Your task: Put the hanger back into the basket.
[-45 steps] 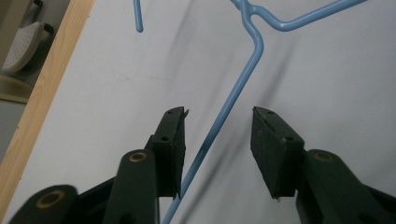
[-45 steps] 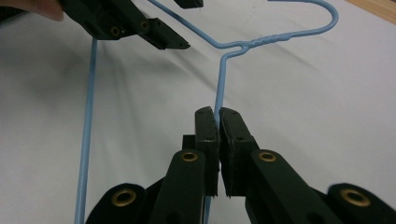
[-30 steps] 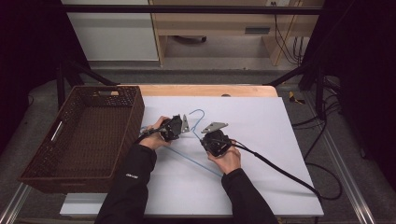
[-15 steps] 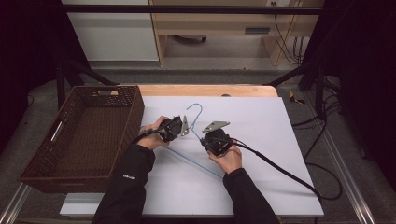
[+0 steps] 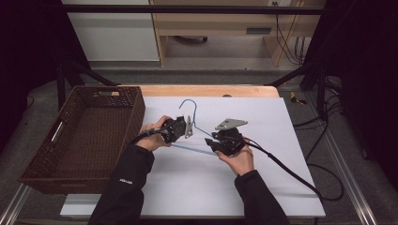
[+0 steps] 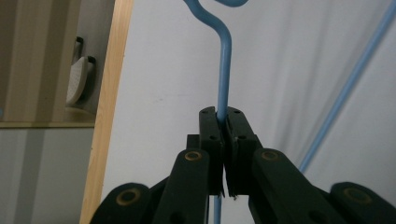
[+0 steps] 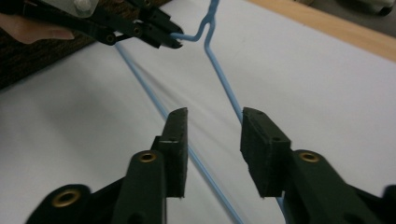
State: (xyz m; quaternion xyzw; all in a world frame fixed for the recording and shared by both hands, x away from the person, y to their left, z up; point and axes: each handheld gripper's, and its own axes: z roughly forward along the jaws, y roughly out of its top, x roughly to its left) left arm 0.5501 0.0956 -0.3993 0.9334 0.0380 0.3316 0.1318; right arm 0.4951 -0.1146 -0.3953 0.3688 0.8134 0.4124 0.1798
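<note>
A: Where does the work stand?

B: The hanger (image 5: 195, 133), a thin blue wire one, is being picked up from the white worktop (image 5: 281, 187). The left gripper (image 6: 223, 140) has its jaws pressed tight on the hanger's neck, just under the hook. That grip looks settled.

A: And the other side?

B: The right gripper (image 7: 212, 140) has just been opening its jaws. They stand apart now, with one of the hanger's wires running between them and the other near the right pad, but the pads press on nothing. So I judge the hanger hangs from the left gripper alone.

A: Is it off the worktop?

B: In the high view the hook end sits up near the left gripper (image 5: 180, 129) and the rest slants down toward the right gripper (image 5: 220, 144). Whether the far end is clear of the sheet I cannot tell.

A: Where might it go?

B: The basket (image 5: 37, 183), a dark woven one, stands at the left edge of the worktop, just beside the left hand (image 5: 152, 137). That seems the likely place, though it is only my guess. If so, the carry across and the drop are both left to do.

A: Anything in the basket?

B: Nothing that I can see; its bottom shows bare weave.
</note>
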